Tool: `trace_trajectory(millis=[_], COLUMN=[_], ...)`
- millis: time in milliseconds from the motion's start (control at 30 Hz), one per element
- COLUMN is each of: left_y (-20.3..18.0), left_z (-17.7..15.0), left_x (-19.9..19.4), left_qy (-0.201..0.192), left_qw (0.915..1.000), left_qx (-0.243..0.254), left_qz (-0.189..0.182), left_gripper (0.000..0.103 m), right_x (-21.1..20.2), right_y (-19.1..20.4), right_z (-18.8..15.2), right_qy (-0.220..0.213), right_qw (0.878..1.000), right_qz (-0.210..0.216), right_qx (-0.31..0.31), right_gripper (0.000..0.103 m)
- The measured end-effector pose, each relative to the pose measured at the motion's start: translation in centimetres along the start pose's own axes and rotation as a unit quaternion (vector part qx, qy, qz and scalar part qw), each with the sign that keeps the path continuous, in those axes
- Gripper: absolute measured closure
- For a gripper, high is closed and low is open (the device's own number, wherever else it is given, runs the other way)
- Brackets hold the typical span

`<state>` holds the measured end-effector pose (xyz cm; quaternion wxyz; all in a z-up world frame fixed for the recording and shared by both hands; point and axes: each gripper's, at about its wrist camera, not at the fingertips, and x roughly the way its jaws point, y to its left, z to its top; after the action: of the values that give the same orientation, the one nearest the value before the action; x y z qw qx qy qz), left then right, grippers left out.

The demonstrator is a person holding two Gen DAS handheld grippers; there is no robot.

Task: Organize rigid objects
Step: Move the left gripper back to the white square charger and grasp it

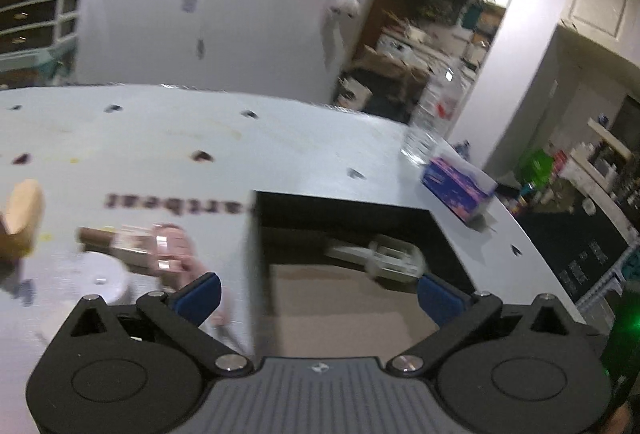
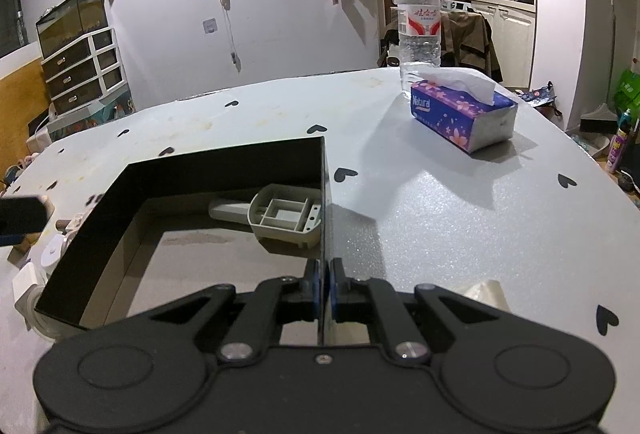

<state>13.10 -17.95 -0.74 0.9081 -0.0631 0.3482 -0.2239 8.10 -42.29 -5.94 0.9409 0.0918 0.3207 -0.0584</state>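
A black open box [image 2: 224,170] with a brown floor sits on the white table [image 2: 440,218]. A grey plastic part [image 2: 280,214] lies inside at its far right corner; it also shows in the left wrist view [image 1: 384,254]. My right gripper [image 2: 325,290] is shut on the box's right wall, near its front end. My left gripper [image 1: 316,294] is open and empty, above the box's left wall [image 1: 256,234]. Left of the box lie a pink item [image 1: 176,254], a brown stick [image 1: 100,236], a white round item [image 1: 100,274] and a tan block [image 1: 24,210].
A purple tissue pack [image 2: 464,114] and a water bottle [image 2: 419,22] stand at the table's far right. A white adapter [image 2: 28,294] and a white disc [image 2: 52,252] lie left of the box. A clear wrapper [image 2: 486,292] lies near my right gripper.
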Motion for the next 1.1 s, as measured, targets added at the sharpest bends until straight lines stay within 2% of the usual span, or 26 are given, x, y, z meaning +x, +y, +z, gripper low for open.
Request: trace_trajectory(millis=[233, 367, 500, 667, 800, 900, 1100], left_y=[5.6, 8.2, 11.0, 13.6, 14.8, 14.2, 12.5], left_z=[-2.2, -3.8, -4.9, -5.3, -5.4, -5.7, -6.9], left_x=[-2.3, -3.0, -3.0, -1.8, -0.8, -0.9, -1.5], left_qy=[-0.039, -0.049, -0.048, -0.047, -0.043, -0.032, -0.015], left_qw=[0.9968, 0.9923, 0.9888, 0.9901, 0.9948, 0.9978, 0.9956], left_qx=[0.000, 0.027, 0.055, 0.055, 0.025, 0.029, 0.051], left_qz=[0.069, 0.110, 0.130, 0.120, 0.089, 0.050, 0.077], left_gripper=[0.000, 0.000, 0.000, 0.000, 0.001, 0.005, 0.021], right_x=[0.0, 0.0, 0.1, 0.2, 0.2, 0.2, 0.2], right_y=[0.0, 0.1, 0.1, 0.2, 0.2, 0.3, 0.2], right_z=[0.1, 0.1, 0.0, -0.1, 0.0, 0.0, 0.0], right_qy=[0.002, 0.002, 0.001, 0.003, 0.005, 0.006, 0.007], right_qw=[1.000, 1.000, 1.000, 1.000, 1.000, 1.000, 1.000], right_qz=[-0.001, -0.002, -0.004, -0.007, -0.007, -0.007, -0.007], right_qx=[-0.002, -0.002, -0.002, -0.001, -0.001, -0.003, -0.005], right_gripper=[0.097, 0.097, 0.097, 0.097, 0.097, 0.097, 0.097])
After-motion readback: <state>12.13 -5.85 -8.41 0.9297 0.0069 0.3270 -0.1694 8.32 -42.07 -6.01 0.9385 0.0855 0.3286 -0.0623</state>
